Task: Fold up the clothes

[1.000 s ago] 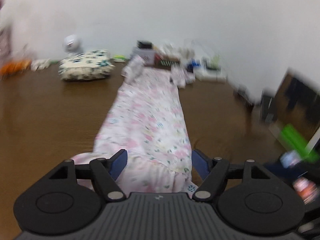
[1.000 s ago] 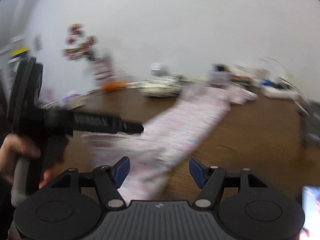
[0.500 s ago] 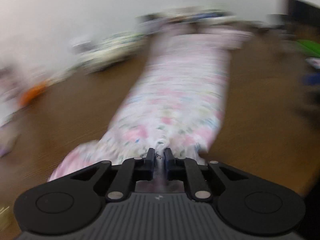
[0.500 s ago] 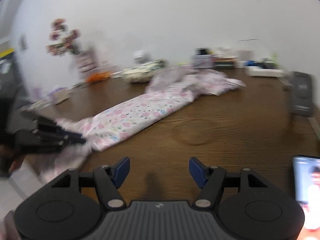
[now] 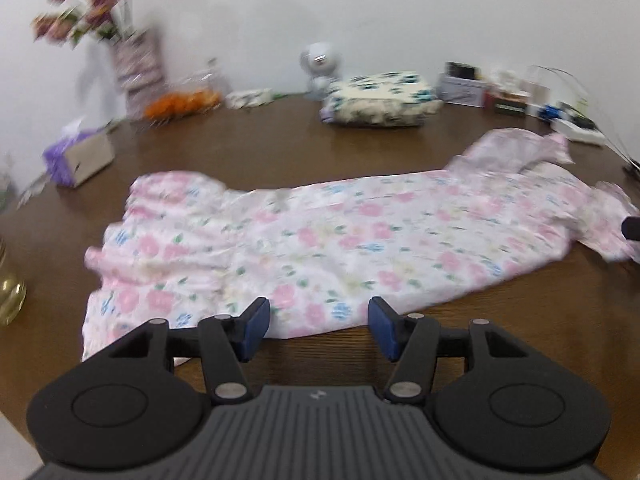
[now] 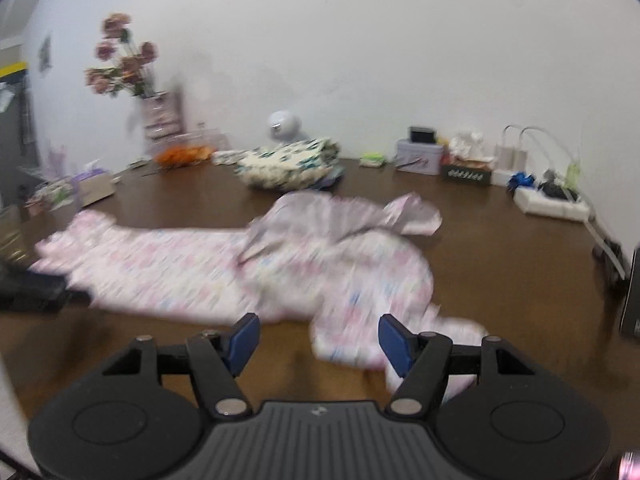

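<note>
- garment [image 5: 360, 240] lies along the table [image 5: 280, 152].
- folded bundle [image 5: 380, 100] sits behind the garment, by the wall.
- tissue box [image 5: 80, 156] left of the garment.
- flowers [image 5: 92, 12] behind the tissue box.

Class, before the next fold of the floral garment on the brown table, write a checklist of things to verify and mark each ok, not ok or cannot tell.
1. Left tongs free of cloth: ok; the jaws have just been opening and nothing is pinched.
2. Right tongs free: ok, jaws apart, empty.
3. Floral garment lying in one long strip on the table: ok.
4. Far end flat: not ok, it is bunched and rumpled in the right wrist view.
5. Folded floral bundle apart from the garment: ok.
6. Right tongs lined up on a garment edge: cannot tell, the picture is blurred.
</note>
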Demonstrator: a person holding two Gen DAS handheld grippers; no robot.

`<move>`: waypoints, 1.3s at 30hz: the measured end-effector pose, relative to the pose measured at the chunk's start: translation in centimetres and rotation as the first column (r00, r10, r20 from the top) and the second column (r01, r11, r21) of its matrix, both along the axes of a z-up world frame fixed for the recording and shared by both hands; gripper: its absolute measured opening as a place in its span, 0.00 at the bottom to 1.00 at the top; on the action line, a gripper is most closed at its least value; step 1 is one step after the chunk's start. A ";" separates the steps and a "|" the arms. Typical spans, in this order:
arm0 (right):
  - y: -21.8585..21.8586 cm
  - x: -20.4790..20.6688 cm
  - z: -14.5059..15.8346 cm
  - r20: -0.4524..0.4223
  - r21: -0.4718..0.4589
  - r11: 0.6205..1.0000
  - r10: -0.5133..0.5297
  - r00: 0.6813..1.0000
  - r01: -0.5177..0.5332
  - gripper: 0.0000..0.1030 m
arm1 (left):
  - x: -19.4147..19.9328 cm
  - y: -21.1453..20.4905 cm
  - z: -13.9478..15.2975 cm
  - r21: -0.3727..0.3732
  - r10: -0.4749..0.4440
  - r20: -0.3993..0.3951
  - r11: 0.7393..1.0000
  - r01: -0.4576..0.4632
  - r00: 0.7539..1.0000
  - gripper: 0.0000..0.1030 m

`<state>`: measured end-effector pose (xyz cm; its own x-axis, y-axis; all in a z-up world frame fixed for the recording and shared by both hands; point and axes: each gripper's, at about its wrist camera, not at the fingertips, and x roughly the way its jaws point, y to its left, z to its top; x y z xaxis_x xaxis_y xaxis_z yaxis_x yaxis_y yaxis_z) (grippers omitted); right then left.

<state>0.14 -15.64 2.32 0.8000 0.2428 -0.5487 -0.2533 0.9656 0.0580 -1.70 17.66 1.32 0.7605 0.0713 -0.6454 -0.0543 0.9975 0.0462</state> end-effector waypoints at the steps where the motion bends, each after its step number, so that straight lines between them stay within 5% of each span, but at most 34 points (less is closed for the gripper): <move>1: 0.0 1.5 -0.1 -0.029 0.011 0.999 -0.039 0.999 0.039 0.63 | 0.3 0.4 0.0 -0.013 0.022 -0.008 1.000 -0.022 1.000 0.54; 4: -0.3 5.4 -1.0 -0.127 0.078 0.993 -0.078 0.989 0.088 0.62 | 0.4 1.2 -0.1 -0.039 0.053 -0.022 0.998 -0.054 0.998 0.54; 8: 0.3 7.2 -2.9 -0.163 0.031 0.994 -0.099 0.982 0.105 0.56 | 0.3 1.6 -0.6 -0.046 0.055 -0.017 0.997 -0.056 0.998 0.54; 11: 1.4 5.8 -3.4 -0.119 -0.085 0.994 -0.079 0.990 0.069 0.56 | 0.4 1.6 -0.7 -0.048 0.054 -0.015 0.997 -0.054 0.998 0.54; 18: -4.8 -0.7 -2.8 -0.146 -0.096 0.990 -0.113 0.983 0.099 0.57 | -0.5 0.0 -0.1 -0.123 -0.094 -0.040 0.988 0.088 0.995 0.54; 20: -7.3 -2.7 -2.6 -0.152 -0.109 0.987 -0.136 0.979 0.120 0.67 | -0.6 -0.1 0.8 -0.198 -0.149 -0.046 0.970 0.137 0.988 0.55; 24: -9.4 -3.9 -0.7 -0.108 -0.129 0.975 -0.197 0.974 0.183 0.66 | 1.1 -0.5 3.0 -0.201 -0.204 0.015 0.958 0.203 0.979 0.67; 29: -5.4 -1.7 0.9 -0.071 0.109 0.992 0.067 0.995 -0.059 0.62 | 5.8 -1.2 2.0 -0.213 -0.288 -0.057 0.939 0.270 0.956 0.71; 32: -1.6 1.7 -0.3 -0.116 0.107 0.992 0.080 0.990 -0.068 0.51 | 7.3 -1.1 1.2 -0.233 -0.291 -0.097 0.936 0.263 0.952 0.71; 34: -0.2 3.6 -1.2 -0.153 0.112 0.990 0.099 0.983 -0.082 0.42 | 7.4 -0.7 1.1 -0.245 -0.289 -0.097 0.934 0.258 0.952 0.66; 36: 0.2 4.9 -2.1 -0.199 0.155 0.983 0.131 0.971 -0.101 0.25 | 7.1 -0.9 1.2 -0.237 -0.285 -0.091 0.937 0.257 0.954 0.23; 37: 0.2 5.0 -2.2 -0.201 0.158 0.982 0.131 0.971 -0.099 0.15 | 6.8 -0.9 1.3 -0.228 -0.284 -0.088 0.939 0.258 0.955 0.11; 38: 0.1 4.9 -2.2 -0.198 0.156 0.983 0.125 0.972 -0.094 0.03 | 6.5 -0.9 1.4 -0.219 -0.283 -0.084 0.941 0.259 0.955 0.08; 39: -0.1 4.4 -2.1 -0.185 0.160 0.983 0.124 0.975 -0.094 0.02 | 6.1 -1.0 1.6 -0.210 -0.281 -0.074 0.942 0.260 0.957 0.07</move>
